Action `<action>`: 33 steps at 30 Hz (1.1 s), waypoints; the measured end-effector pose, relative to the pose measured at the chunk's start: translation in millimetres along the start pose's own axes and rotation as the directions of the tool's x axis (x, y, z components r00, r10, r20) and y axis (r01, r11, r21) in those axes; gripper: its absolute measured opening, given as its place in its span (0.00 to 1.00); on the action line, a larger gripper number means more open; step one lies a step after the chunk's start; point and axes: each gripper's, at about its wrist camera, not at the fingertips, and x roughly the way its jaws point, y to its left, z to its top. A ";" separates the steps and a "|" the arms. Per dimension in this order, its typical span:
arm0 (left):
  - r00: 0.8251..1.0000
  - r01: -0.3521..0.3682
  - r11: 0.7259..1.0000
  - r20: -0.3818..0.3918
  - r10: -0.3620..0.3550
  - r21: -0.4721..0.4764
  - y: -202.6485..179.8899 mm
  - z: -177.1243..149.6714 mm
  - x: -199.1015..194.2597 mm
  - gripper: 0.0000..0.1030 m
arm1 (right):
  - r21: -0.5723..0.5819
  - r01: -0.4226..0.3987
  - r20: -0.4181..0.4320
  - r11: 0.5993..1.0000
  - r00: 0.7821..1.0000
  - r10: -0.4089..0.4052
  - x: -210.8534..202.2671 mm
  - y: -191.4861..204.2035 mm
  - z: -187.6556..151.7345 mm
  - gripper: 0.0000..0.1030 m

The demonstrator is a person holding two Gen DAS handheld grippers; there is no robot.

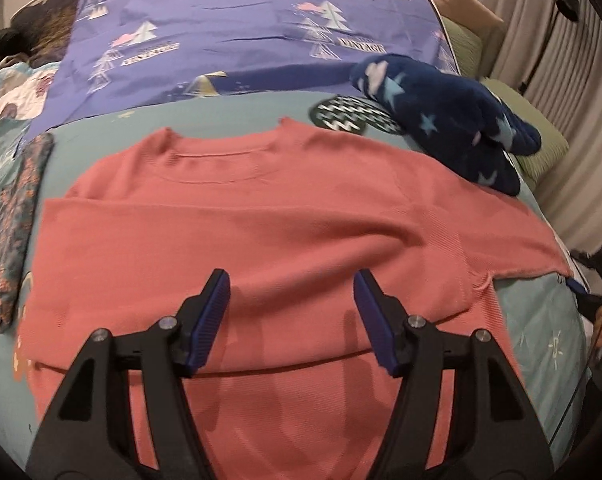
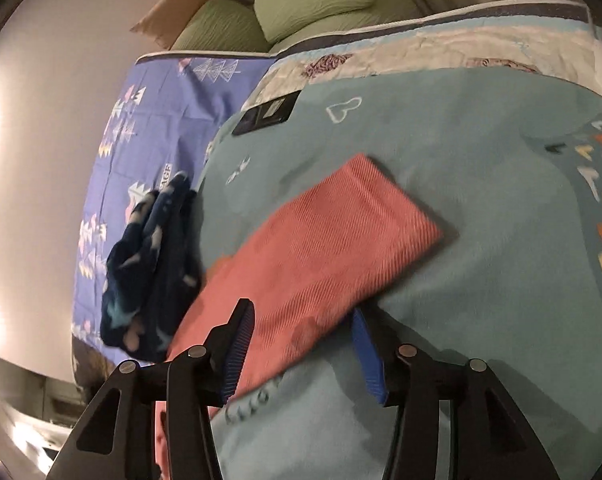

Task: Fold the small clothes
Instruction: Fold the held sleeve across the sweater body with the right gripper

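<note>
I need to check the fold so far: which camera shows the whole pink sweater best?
The left wrist view: the pink sweater lies spread flat there, neckline and one sleeve folded across its body. The right wrist view shows only its outstretched sleeve end, blurred, beside the navy star-print garment.

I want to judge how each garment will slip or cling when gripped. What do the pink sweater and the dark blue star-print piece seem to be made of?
Pink sweater: looks like a fine rib knit, matte; faint parallel ridges run across the sleeve.
Dark blue star-print piece: appears to be plush fleece, with a soft, fuzzy, thick-looking surface; the exact fibre cannot be told.
</note>
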 end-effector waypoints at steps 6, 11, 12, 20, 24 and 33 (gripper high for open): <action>1.000 0.022 1.000 -0.013 -0.022 0.013 -19.5 0.7 8.5 0.64 | -0.020 0.040 0.064 0.999 0.997 -0.039 -2.2 -8.4 16.0 0.19; 0.999 0.040 0.999 -0.034 -0.040 0.007 -25.0 -0.6 16.6 0.64 | -0.066 0.009 0.078 0.998 0.997 -0.004 -7.2 -1.7 15.1 0.07; 0.999 0.040 0.999 -0.037 -0.039 0.009 -25.2 -1.7 18.0 0.64 | -0.089 0.003 0.092 0.996 0.996 0.006 -11.6 3.9 14.0 0.06; 0.998 0.062 0.998 -0.022 -0.062 -0.012 -15.6 -4.5 8.5 0.64 | -0.362 -0.142 0.109 0.921 0.975 0.193 -47.1 104.2 -21.8 0.06; 0.998 0.056 0.998 0.016 -0.055 -0.043 2.5 -6.9 -7.4 0.64 | -0.582 -0.212 0.026 0.785 0.960 0.279 -50.2 182.6 -81.3 0.06; 0.997 0.059 0.991 0.059 -0.052 -0.123 57.4 -21.0 -41.2 0.64 | -0.785 -0.394 -0.330 0.478 0.919 0.215 7.7 266.1 -248.7 0.06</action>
